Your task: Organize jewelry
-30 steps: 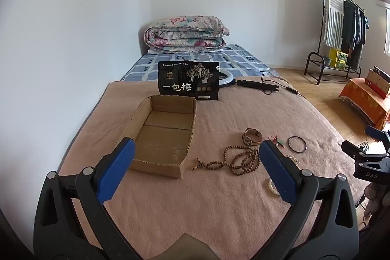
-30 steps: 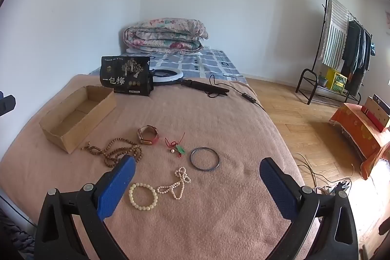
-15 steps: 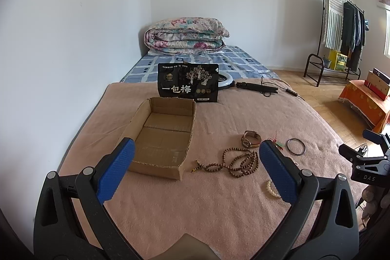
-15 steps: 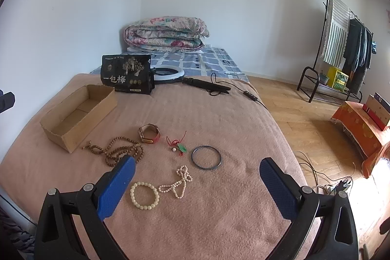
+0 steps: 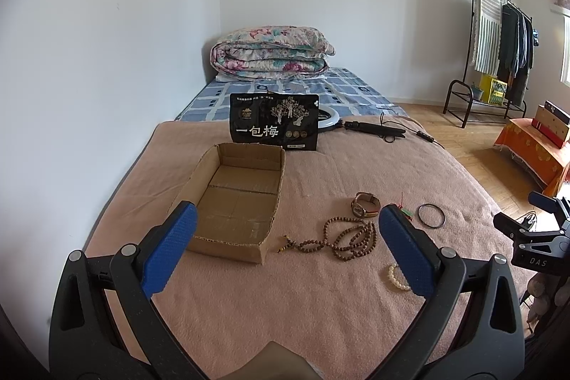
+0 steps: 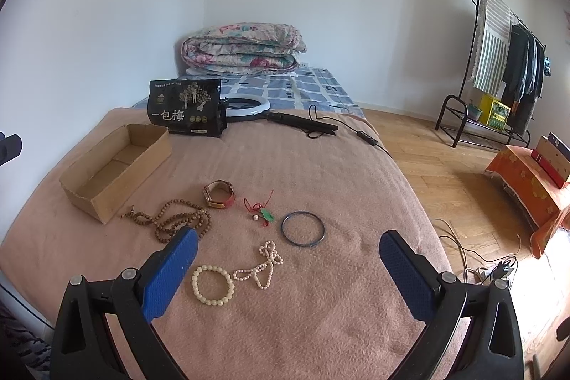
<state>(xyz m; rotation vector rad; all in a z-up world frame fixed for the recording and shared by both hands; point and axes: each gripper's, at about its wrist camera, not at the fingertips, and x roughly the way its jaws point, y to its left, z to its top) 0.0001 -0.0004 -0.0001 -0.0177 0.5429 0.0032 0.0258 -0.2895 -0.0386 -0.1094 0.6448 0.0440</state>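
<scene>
An empty cardboard box (image 5: 235, 202) (image 6: 114, 162) lies on the pink blanket. Right of it are a brown wooden bead string (image 5: 342, 237) (image 6: 174, 219), a watch (image 5: 365, 203) (image 6: 218, 194), a red cord with green pendant (image 6: 262, 209), a dark bangle (image 5: 431, 215) (image 6: 302, 228), a pearl necklace (image 6: 263, 267) and a cream bead bracelet (image 6: 212, 284) (image 5: 397, 280). My left gripper (image 5: 285, 251) is open and empty, above the blanket before the box. My right gripper (image 6: 288, 273) is open and empty, above the pearls.
A black snack bag (image 5: 273, 127) stands behind the box. A ring light with its stand and cable (image 6: 281, 116) lies beyond. A folded quilt (image 5: 270, 54) sits at the bed's head. A clothes rack (image 6: 498, 59) and orange-covered stand (image 6: 534, 187) are on the floor at right.
Both grippers have drifted slightly back and up; the jewelry and box appear a little farther. Nothing was taken hold of.
</scene>
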